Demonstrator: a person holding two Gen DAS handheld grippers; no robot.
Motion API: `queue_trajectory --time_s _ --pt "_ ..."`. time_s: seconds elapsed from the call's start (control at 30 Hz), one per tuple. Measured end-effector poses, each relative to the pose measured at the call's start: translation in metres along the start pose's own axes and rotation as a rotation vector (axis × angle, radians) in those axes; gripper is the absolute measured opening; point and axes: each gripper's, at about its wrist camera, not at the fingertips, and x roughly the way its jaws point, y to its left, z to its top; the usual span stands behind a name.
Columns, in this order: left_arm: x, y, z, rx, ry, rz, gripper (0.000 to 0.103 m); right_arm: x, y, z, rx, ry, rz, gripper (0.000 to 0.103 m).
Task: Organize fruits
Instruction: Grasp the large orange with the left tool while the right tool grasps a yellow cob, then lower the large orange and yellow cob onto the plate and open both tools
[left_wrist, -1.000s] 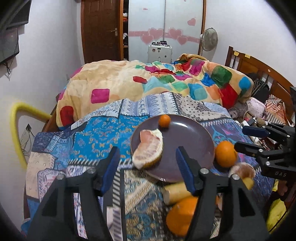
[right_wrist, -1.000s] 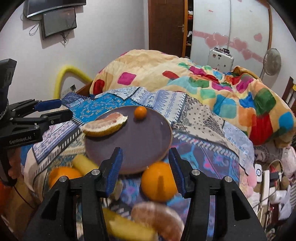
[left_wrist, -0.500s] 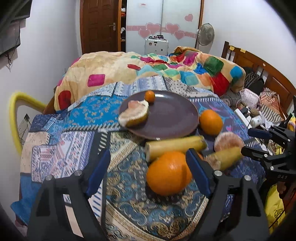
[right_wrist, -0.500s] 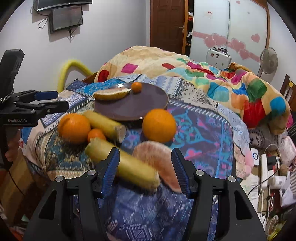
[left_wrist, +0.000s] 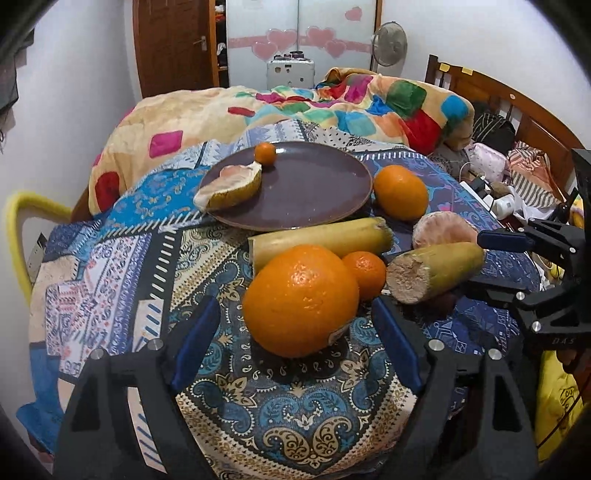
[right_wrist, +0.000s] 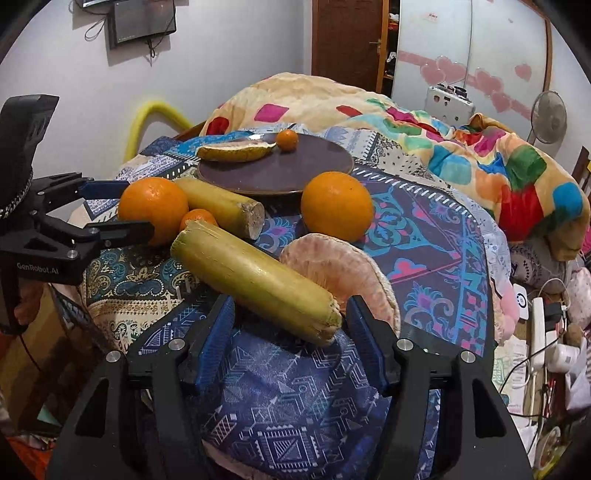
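So the left gripper (left_wrist: 295, 354) is sitting at the bottom of its view with jaws wide, straddling the big orange (left_wrist: 300, 300) without touching it. Right behind that orange, a small mandarin (left_wrist: 364, 270) and a cut yellow stalk (left_wrist: 321, 240) are lying on the patterned cloth (left_wrist: 122, 280). Higher up, the brown plate (left_wrist: 314, 195) is carrying a pomelo wedge (left_wrist: 231, 186). Over in the right view, the right gripper (right_wrist: 291, 343) is also gaping wide around another stalk's (right_wrist: 255, 277) end.
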Motion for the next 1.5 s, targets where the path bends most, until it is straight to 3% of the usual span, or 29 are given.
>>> queue_trajectory --time_s 0.17,0.3,0.5,0.77,1.07,1.5 --pt "0.004 0.004 0.000 -0.018 -0.018 -0.012 0.084 0.000 0.014 0.004 -0.035 -0.018 -0.018 0.067" --pt "0.006 0.003 0.000 0.001 -0.021 -0.041 0.067 0.003 0.027 0.006 -0.083 -0.028 -0.027 0.077" --pt "0.000 0.009 -0.003 0.002 -0.015 -0.070 0.066 0.011 0.038 0.018 -0.117 -0.029 -0.020 0.078" --pt "-0.019 0.029 -0.022 -0.002 0.000 -0.045 0.066 0.036 0.050 0.027 -0.204 0.030 -0.039 0.078" --pt "-0.022 0.027 -0.029 0.013 -0.021 -0.035 0.066 0.011 0.044 0.029 -0.160 -0.050 -0.044 0.056" --pt "-0.016 0.032 -0.018 -0.025 -0.018 -0.035 0.066 -0.030 -0.010 0.037 0.103 -0.159 -0.001 0.037"
